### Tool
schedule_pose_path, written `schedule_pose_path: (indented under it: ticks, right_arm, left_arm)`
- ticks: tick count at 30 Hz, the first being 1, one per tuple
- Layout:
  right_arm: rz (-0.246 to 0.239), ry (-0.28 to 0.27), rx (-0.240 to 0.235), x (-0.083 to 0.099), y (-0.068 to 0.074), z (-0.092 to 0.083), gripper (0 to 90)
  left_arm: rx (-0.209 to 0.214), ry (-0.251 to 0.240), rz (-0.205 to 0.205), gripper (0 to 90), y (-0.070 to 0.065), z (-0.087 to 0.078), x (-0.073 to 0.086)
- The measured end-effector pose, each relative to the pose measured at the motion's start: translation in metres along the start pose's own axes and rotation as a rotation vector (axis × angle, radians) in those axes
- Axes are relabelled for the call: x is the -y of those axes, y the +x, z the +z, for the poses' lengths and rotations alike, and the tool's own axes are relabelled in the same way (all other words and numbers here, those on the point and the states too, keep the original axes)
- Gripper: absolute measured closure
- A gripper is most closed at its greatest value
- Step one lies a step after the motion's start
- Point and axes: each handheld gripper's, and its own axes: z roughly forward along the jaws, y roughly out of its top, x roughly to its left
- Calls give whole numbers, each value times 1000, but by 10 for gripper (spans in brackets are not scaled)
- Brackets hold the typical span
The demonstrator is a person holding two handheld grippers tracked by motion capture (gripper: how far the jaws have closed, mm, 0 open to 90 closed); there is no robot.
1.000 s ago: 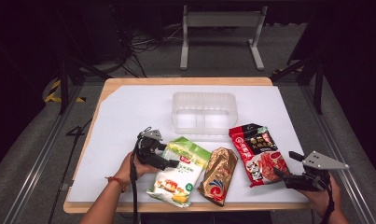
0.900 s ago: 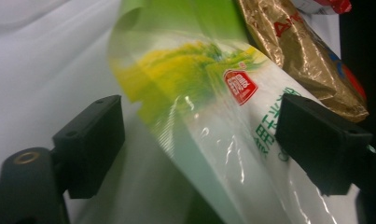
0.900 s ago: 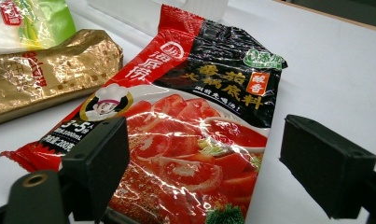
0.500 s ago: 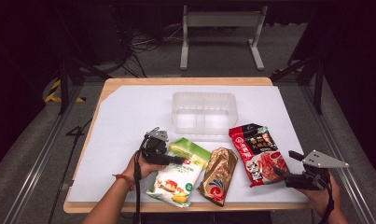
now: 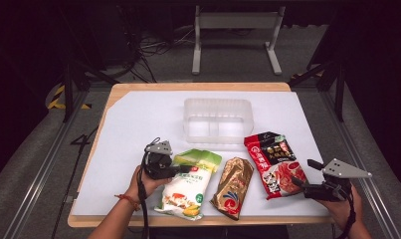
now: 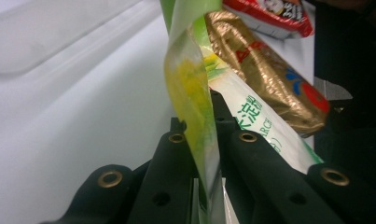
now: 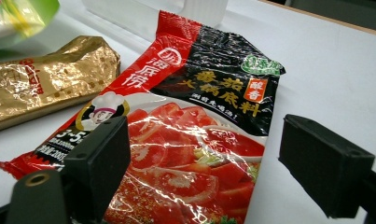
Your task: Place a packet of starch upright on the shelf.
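Observation:
A green-and-white pouch (image 5: 185, 186) lies at the front of the table. My left gripper (image 5: 180, 169) is shut on its upper left edge. In the left gripper view the thin green-yellow edge (image 6: 188, 79) stands pinched upright between the jaws of the left gripper (image 6: 198, 130). A gold pouch (image 5: 233, 186) lies just right of it, then a red-and-black pouch (image 5: 275, 159). My right gripper (image 5: 300, 181) is open at that pouch's lower right edge. In the right gripper view the red pouch (image 7: 195, 116) lies flat between the wide-apart jaws of the right gripper (image 7: 209, 172).
A clear plastic bin (image 5: 218, 119) stands behind the pouches at mid-table on the white sheet (image 5: 138, 124). The table's wooden front edge (image 5: 138, 221) runs just under the pouches. A metal stand (image 5: 235, 30) sits on the floor beyond the table.
The left gripper has shifted slightly right onto the green pouch and closed on its edge. The right gripper has stayed in place.

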Motion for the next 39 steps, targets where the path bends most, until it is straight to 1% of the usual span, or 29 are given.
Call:
schedule_pose_path:
  ticks: [1, 3, 5, 6, 7, 9, 11, 12, 14, 15, 16, 17, 19, 21, 23, 25, 26, 27, 28, 29, 31, 32, 33, 35, 36, 37, 39]
  right_arm:
    - [-2, 0, 0, 0, 0, 0, 169]
    - [-2, -1, -2, 0, 1, 0, 169]
    - [-2, -1, -4, 0, 0, 0, 169]
    - [-3, -2, -6, 0, 0, 0, 169]
    - [-4, -4, -7, -1, 0, 0, 169]
    - [-9, -5, -7, -1, 1, 0, 169]
    - [-6, -6, -11, -1, 2, 0, 169]
    - [-7, -6, -15, -1, 2, 0, 169]
    - [-12, -5, -16, -1, 3, 0, 170]
    - [-13, -6, -17, -1, 3, 0, 170]
    - [-13, -6, -17, -1, 3, 0, 170]
    - [-8, -9, -15, -1, 2, 0, 171]
    - [-5, -11, -16, -1, 2, 0, 172]
    - [-6, -8, -14, -1, 1, 0, 172]
    - [-7, -6, -14, -1, 1, 0, 172]
    - [-8, -7, -14, -1, 1, 0, 172]
    - [-6, -6, -14, -1, 1, 0, 172]
    - [-4, -6, -13, -1, 1, -1, 172]
    - [-4, -6, -13, -1, 1, -1, 172]
    - [-3, -6, -12, -1, 1, -1, 172]
    - [2, -7, -15, 0, 0, 0, 172]
    - [0, -3, -13, 0, 0, 0, 172]
    - [-1, -4, -15, 0, 0, 0, 172]
    - [-1, -3, -14, 0, 0, 0, 172]
    - [0, -4, -14, 0, 0, 0, 172]
    - [1, -4, -12, 0, 0, 0, 172]
    - [4, -3, -12, 0, 0, 0, 172]
  left_arm:
    - [2, -12, 7, 900, -3, -4, -1]
    - [-1, -17, 9, 900, -5, -6, -2]
    - [-6, -55, 13, 900, -13, -14, -5]
    - [-6, -55, 13, 900, -13, -14, -5]
    - [-15, -83, 19, 900, -19, -17, -8]
    - [-23, -100, 36, 900, -27, -20, -12]
    - [-11, -111, 46, 900, -33, -23, -16]
    - [-19, -121, 52, 900, -38, -25, -18]
    - [-17, -126, 72, 900, -45, -27, -21]
    - [-20, -132, 74, 900, -48, -28, -23]
    - [-20, -132, 74, 900, -48, -28, -23]
    - [-6, -135, 83, 900, -53, -29, -25]
    - [-8, -141, 94, 900, -57, -30, -27]
    - [11, -144, 110, 900, -64, -32, -29]
    - [9, -154, 117, 900, -68, -34, -31]
    - [15, -164, 128, 900, -73, -36, -33]
    - [15, -164, 128, 900, -73, -36, -33]
    - [12, -184, 138, 900, -78, -40, -35]
    - [12, -184, 138, 900, -78, -40, -35]
    - [-12, -191, 148, 900, -80, -42, -36]
    - [-16, -201, 157, 900, -79, -45, -38]
    - [-36, -211, 150, 900, -77, -47, -38]
    - [-44, -222, 145, 900, -75, -48, -38]
    - [-51, -229, 140, 900, -70, -50, -38]
    - [-64, -233, 125, 900, -69, -51, -37]
    - [-77, -235, 125, 900, -66, -51, -38]
    - [-84, -244, 122, 900, -62, -52, -38]
